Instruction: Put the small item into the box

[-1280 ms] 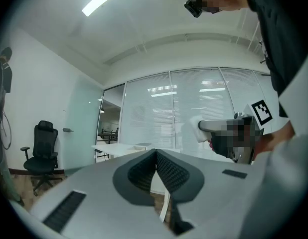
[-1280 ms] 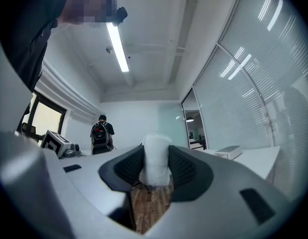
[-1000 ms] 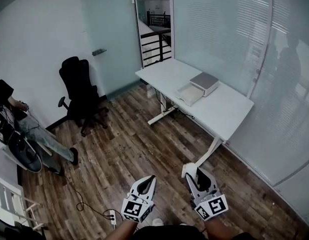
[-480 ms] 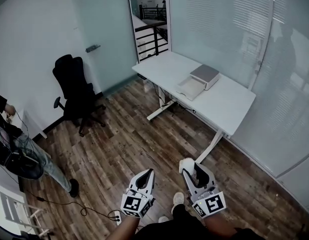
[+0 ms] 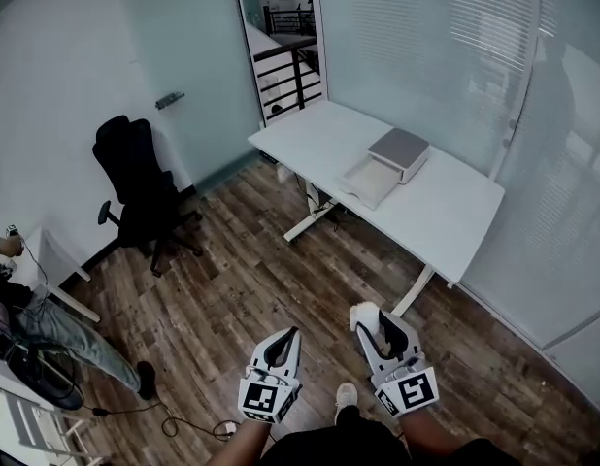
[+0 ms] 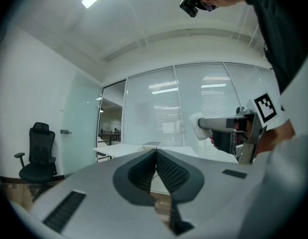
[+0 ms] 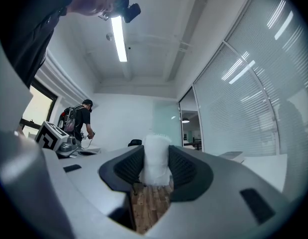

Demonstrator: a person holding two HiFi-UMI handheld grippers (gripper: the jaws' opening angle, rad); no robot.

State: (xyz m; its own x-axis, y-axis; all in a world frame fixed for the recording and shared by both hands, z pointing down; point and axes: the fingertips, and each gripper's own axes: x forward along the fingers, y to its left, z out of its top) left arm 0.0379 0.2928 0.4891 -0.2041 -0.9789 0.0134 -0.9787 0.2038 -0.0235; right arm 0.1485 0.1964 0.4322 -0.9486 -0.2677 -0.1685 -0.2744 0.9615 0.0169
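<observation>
Inside the right tongs [image 7: 155,154], tightly pinched, the small item [image 7: 156,166].

The person [image 5: 59,330] at the head view's left is cut off by the edge, only legs and one hand [image 5: 6,246] showing, and the holder's arms [image 5: 428,445] run off the bottom edge. The box [image 5: 398,153] on the table [image 5: 446,212] is too small to tell what, if anything, lies inside, and in the left gripper view it is barely a speck. The white item [image 7: 156,159] has its sides covered by the jaws of the right gripper [image 7: 156,156], so its kind cannot be told, and with one jaw it hides most of the chair [image 7: 134,143] behind.
</observation>
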